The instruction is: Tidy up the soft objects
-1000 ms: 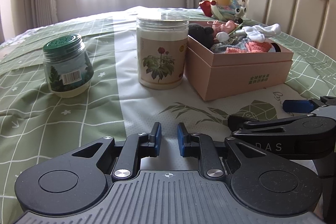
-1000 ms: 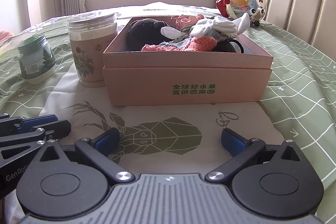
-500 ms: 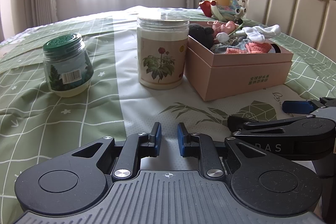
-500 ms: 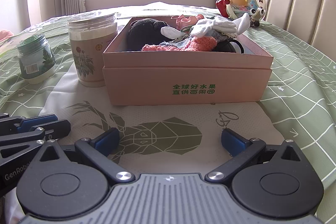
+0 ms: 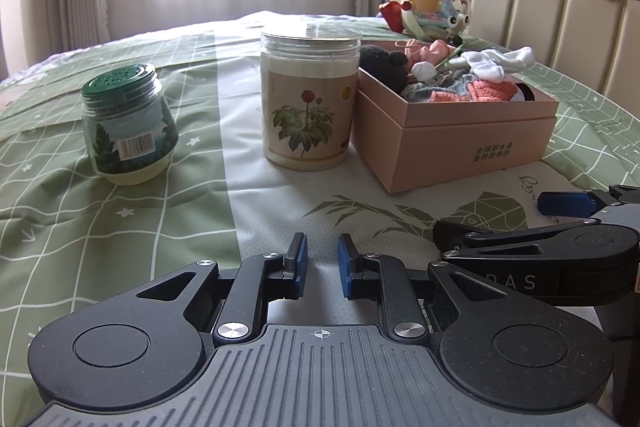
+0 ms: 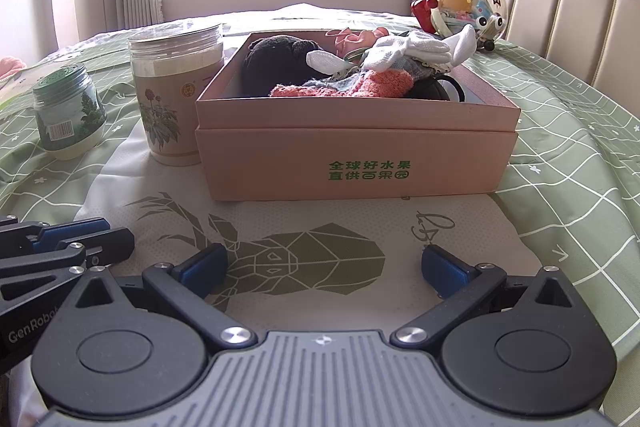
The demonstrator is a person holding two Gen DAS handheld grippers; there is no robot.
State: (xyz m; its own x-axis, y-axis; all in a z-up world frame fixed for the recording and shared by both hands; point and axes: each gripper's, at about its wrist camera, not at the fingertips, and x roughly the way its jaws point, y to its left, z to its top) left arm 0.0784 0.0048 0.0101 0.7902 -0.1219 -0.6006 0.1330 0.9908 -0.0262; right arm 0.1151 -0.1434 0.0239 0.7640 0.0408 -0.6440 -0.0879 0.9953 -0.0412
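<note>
Soft things [image 6: 380,83], like white socks [image 6: 420,49], an orange knit piece and a dark plush toy [image 6: 280,61], lie piled in the pink box [image 6: 356,155] near the middle of the green bed cover [image 6: 580,155]. Left of the box stand a green-lidded jar [image 5: 128,125] and a tall flower jar [image 5: 308,99], which is just beside the box. The left gripper [image 5: 322,263] has a small gap and holds nothing. The right gripper [image 6: 324,267] is wide open and empty.
</note>
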